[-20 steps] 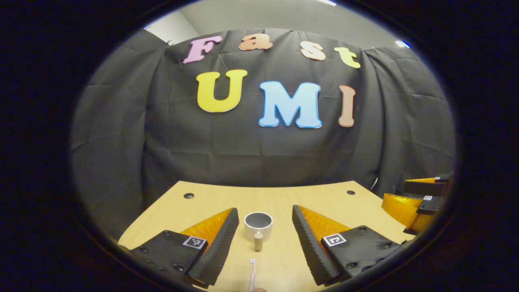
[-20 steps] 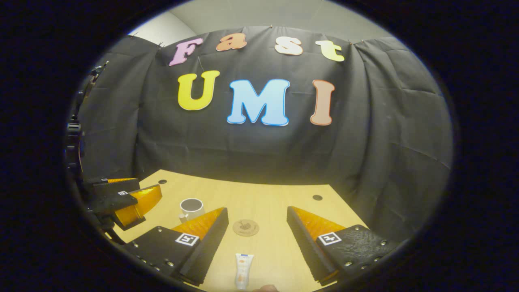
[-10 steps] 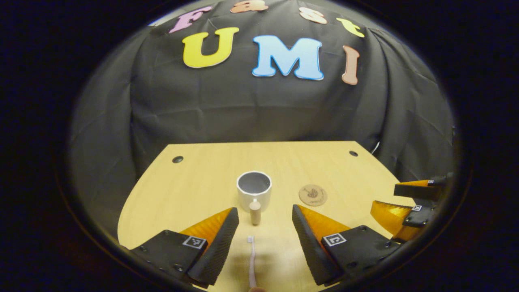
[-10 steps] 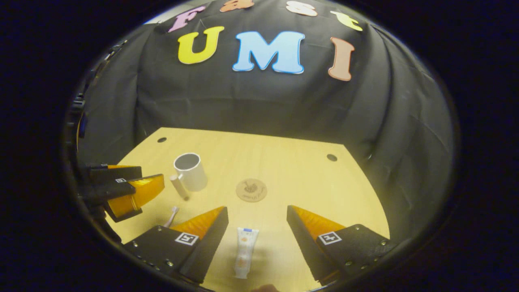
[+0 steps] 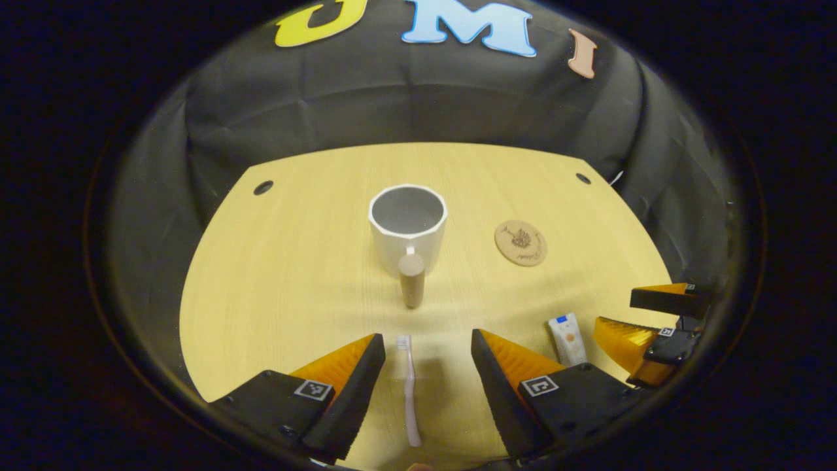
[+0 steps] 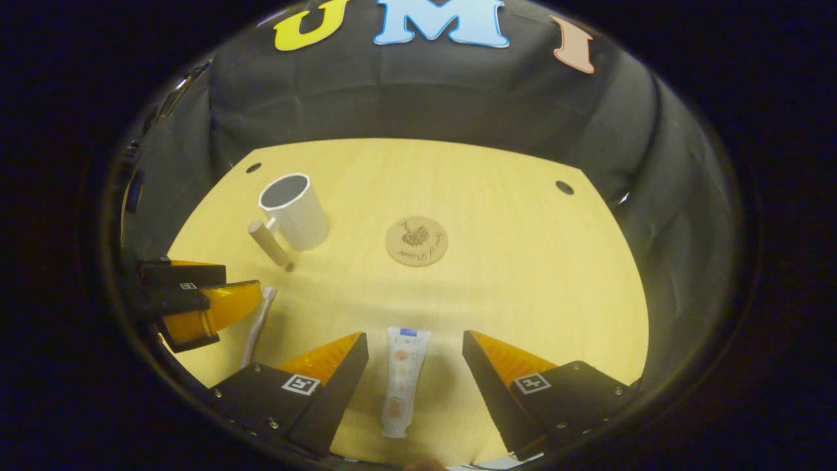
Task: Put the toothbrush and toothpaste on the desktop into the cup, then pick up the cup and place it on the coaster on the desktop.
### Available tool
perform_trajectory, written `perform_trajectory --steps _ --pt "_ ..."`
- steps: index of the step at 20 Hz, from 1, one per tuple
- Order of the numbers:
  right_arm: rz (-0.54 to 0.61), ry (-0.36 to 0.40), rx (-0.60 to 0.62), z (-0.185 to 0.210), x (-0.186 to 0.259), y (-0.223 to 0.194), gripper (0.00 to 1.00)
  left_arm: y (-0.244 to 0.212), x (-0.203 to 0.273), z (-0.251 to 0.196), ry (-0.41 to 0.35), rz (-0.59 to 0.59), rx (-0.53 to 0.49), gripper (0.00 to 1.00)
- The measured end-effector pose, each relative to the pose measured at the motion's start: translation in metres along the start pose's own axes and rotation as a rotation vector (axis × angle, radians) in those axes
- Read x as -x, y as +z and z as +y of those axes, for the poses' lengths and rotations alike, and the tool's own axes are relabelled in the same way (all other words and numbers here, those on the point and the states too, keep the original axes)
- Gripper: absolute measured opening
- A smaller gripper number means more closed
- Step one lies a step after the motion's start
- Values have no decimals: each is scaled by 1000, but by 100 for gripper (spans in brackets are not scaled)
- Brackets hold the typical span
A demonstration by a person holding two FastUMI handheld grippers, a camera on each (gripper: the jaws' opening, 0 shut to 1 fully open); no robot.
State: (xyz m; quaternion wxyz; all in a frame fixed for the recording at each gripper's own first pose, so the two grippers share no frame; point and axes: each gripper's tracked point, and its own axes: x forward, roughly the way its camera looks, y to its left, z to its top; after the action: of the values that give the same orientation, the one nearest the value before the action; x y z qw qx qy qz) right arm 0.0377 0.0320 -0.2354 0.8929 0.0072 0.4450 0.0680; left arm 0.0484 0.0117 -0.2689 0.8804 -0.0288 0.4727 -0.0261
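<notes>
A white cup (image 5: pixel 408 226) with a wooden handle (image 5: pixel 411 280) stands upright mid-table; the cup (image 6: pixel 295 210) sits far left in the right gripper view. A pale toothbrush (image 5: pixel 409 389) lies on the table between the spread fingers of my left gripper (image 5: pixel 427 343), which is open above it. A white toothpaste tube (image 6: pixel 401 379) lies between the fingers of my right gripper (image 6: pixel 414 340), also open and not touching it. The round wooden coaster (image 6: pixel 416 241) lies bare to the right of the cup. The tube (image 5: pixel 566 337) and the right gripper (image 5: pixel 644 314) appear at the right of the left gripper view.
The light wooden table (image 5: pixel 294 275) has small dark holes near its far corners (image 5: pixel 263 188). Black cloth hangs close behind the far edge. In the right gripper view the left gripper (image 6: pixel 196 301) hovers at the left, beside the toothbrush (image 6: pixel 257 324).
Both grippers have tipped downward toward the table over the second. The toothbrush and the toothpaste now lie fully between their open fingers. Nothing on the table has moved.
</notes>
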Motion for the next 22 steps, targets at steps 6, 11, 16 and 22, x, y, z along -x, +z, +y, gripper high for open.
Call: perform_trajectory --steps 6,11,16,22 --pt "179 5 -21 0 -24 -32 92 -40 -25 13 26 215 -22 89" --pt "299 32 -63 3 -34 -56 93 -70 -39 8 5 374 1 90" --pt "359 48 -63 10 -40 -70 93 -89 -45 3 7 436 1 91" --pt "392 49 -72 14 -43 -76 93 -99 -42 4 36 462 -28 90"
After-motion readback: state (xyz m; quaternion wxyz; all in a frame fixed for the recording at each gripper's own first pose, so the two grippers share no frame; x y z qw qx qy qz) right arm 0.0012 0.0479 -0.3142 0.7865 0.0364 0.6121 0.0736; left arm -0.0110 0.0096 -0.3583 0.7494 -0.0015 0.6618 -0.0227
